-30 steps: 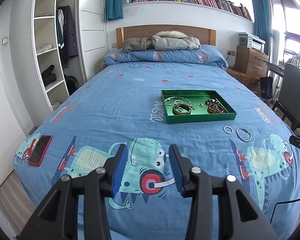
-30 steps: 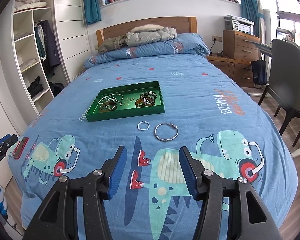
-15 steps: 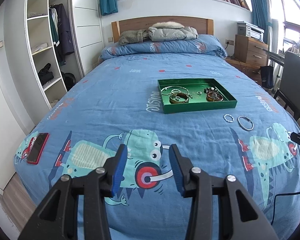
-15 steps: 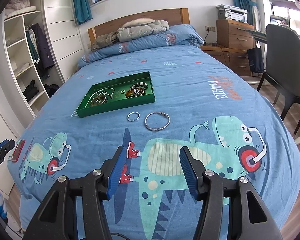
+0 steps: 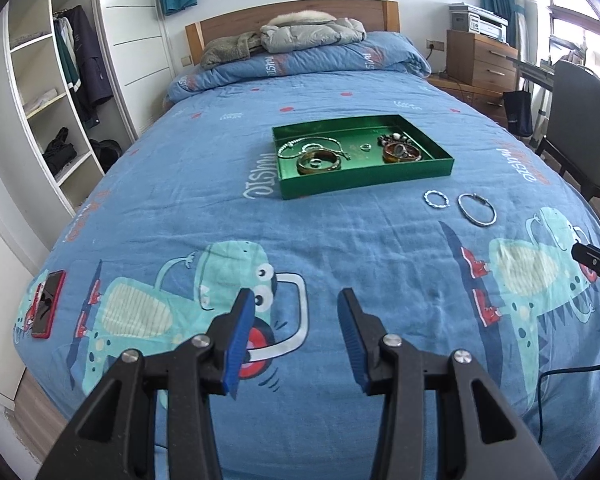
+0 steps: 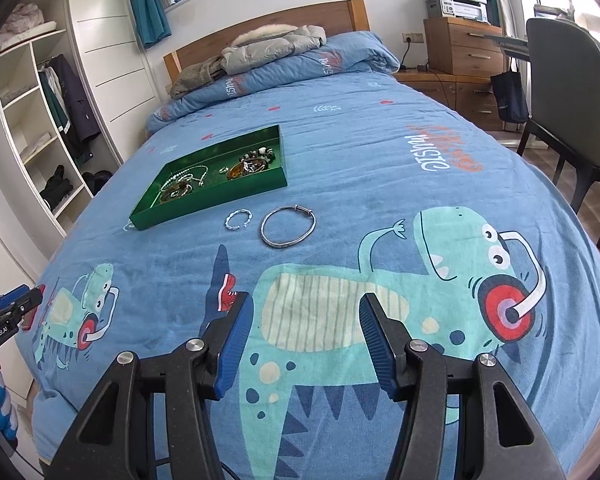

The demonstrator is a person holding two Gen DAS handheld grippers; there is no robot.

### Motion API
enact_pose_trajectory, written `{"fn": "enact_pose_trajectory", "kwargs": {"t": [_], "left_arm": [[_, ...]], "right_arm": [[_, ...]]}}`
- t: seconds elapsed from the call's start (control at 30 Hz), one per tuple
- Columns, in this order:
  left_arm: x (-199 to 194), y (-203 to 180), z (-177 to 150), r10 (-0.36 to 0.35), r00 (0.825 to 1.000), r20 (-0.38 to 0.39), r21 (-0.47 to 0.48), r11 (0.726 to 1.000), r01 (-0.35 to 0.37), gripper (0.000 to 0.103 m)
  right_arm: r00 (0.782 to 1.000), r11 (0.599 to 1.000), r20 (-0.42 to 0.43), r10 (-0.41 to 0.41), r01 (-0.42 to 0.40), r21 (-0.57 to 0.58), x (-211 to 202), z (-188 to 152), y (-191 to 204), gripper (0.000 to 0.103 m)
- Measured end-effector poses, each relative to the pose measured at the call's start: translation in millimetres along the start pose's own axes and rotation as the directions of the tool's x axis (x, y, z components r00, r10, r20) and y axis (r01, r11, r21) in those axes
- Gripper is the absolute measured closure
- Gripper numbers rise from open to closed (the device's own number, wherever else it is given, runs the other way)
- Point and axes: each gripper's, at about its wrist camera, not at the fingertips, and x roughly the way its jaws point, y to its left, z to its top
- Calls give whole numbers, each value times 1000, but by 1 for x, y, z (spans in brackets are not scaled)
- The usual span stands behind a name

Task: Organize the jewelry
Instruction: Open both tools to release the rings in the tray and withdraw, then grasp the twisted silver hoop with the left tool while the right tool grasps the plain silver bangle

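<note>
We saw a bed (image 5: 340,240) w/ blue dino-print cover. On it: green tray (image 5: 364,178) mid-bed, small twisted silver ring-bracelet (image 5: 435,200) & bigger silver bangle (image 5: 477,209) just beside each other, near tray's front right corner. Red phone (image 5: 48,304) lay at left edge. Folded duvet (image 5: 300,64) & jackets (image 5: 312,34) sat at headboard end.

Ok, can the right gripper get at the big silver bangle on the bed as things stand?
Probably yes. The right gripper is open and empty, and only bare bedspread lies between it and the big silver bangle, which lies apart from the small twisted ring.
</note>
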Motion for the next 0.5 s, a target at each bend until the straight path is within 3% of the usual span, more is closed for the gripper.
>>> {"fn": "enact_pose_trajectory", "kwargs": {"t": [0.23, 0.5], "left_arm": [[47, -30, 10, -178, 981, -80, 23, 983, 180, 62], [109, -66, 49, -291, 947, -135, 58, 952, 301, 63]], "right_arm": [[999, 1000, -30, 15, -15, -14, 32, 13, -15, 52], [994, 995, -92, 54, -61, -73, 91, 49, -18, 75]]}}
